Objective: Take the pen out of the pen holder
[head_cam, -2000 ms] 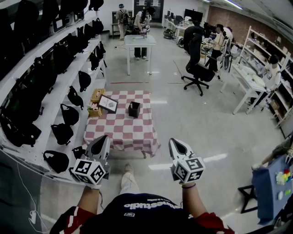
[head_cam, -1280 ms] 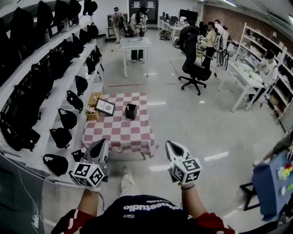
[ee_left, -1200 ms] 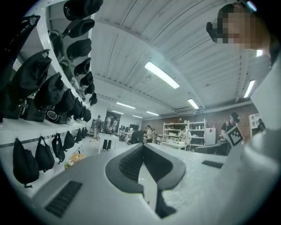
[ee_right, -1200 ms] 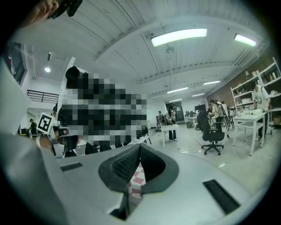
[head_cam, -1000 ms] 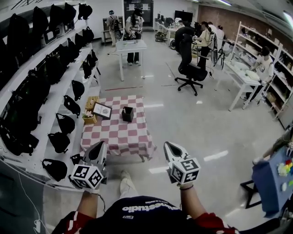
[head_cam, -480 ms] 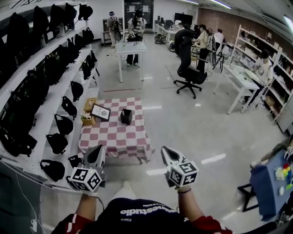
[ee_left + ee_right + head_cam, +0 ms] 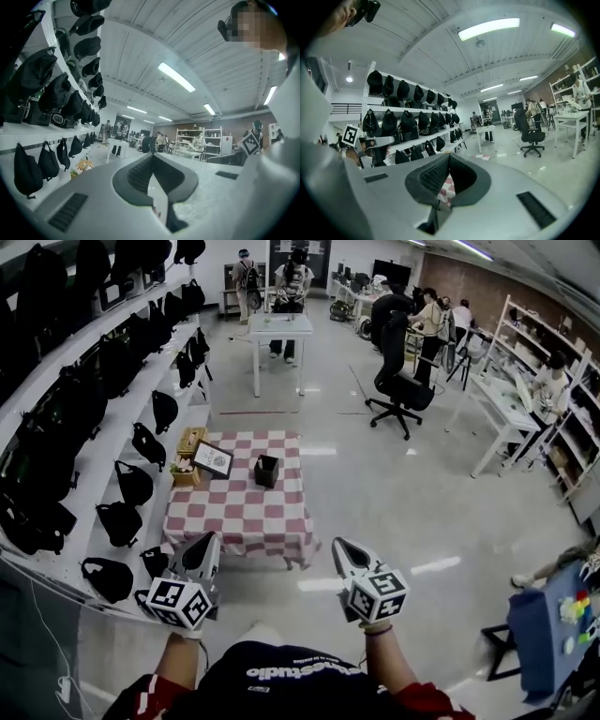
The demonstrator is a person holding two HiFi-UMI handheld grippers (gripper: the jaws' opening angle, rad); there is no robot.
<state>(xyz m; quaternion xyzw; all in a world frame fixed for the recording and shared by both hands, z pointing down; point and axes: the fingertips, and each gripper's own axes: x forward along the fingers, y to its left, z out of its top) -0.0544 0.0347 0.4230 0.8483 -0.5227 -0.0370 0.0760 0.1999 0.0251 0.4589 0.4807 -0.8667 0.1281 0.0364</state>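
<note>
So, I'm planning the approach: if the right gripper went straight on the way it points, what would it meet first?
Probably the near edge of the checked table: its cloth shows past the shut tips of the right gripper. Open air lies between; the pen holder stands farther back. Depth is unclear.

I read a soft, matt checked cloth (image 7: 234,517) at centre frame, a glossy floor (image 7: 394,493) mirroring lights at right, and smooth matt grey plastic on the left gripper (image 7: 208,540) and right gripper (image 7: 340,547).
</note>
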